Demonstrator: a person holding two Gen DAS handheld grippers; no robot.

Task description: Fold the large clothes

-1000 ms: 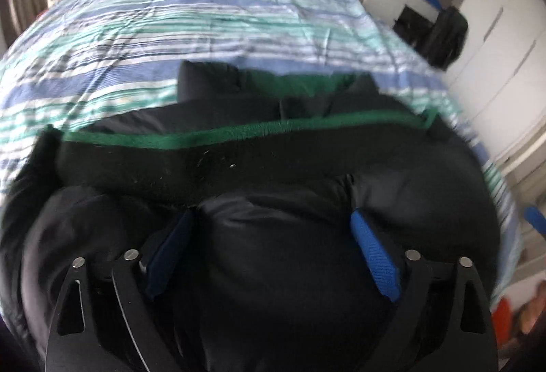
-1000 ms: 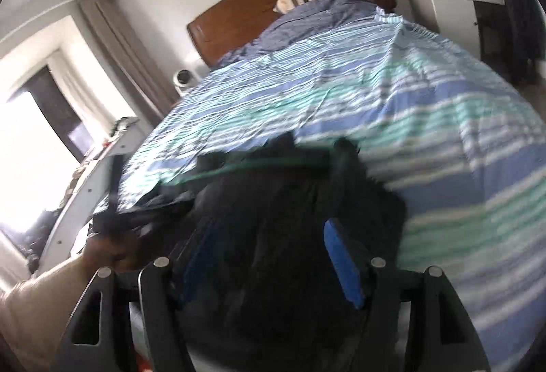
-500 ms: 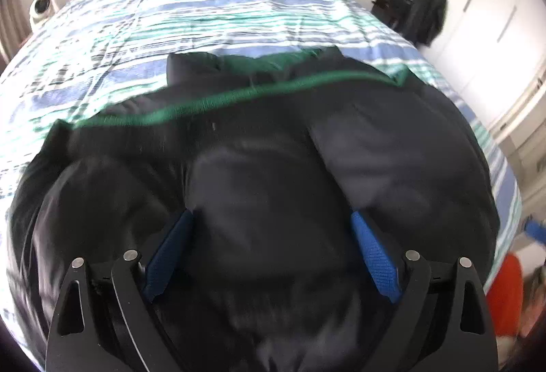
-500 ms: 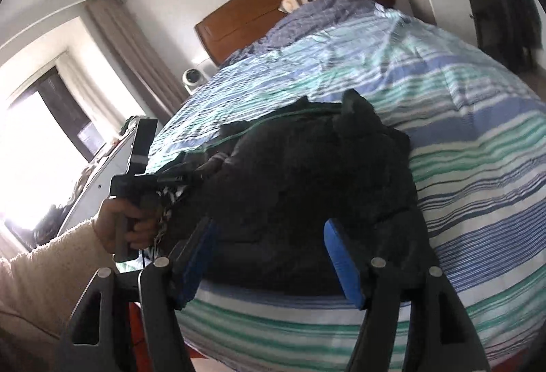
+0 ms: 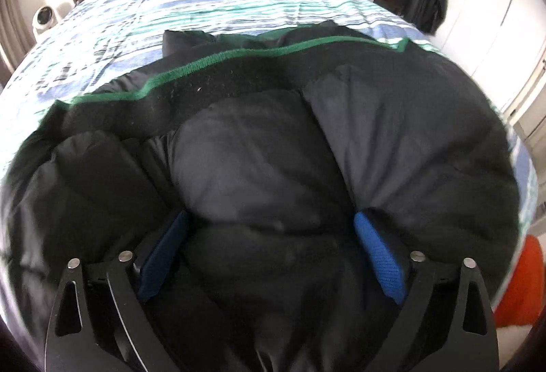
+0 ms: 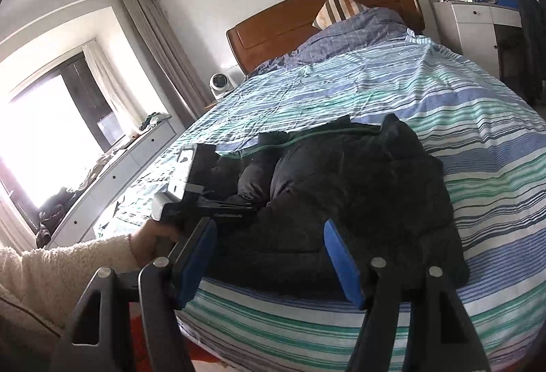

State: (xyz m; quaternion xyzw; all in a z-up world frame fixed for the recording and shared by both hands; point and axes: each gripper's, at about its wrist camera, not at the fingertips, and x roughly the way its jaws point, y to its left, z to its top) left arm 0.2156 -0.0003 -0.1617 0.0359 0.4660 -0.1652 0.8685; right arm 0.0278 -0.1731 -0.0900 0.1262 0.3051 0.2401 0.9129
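Folded black jacket (image 6: 358, 187) lies at the bed's (image 6: 484, 119) foot edge; left gripper (image 5: 269, 235) spread wide, pressing it flat; right gripper (image 6: 269, 256) released, empty, clear—smoothing next.

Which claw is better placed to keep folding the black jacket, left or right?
Probably left. The left claw is open and sits right on the black jacket, padding bulging between its fingers. The right claw is open too, but hangs off the bed's near edge.
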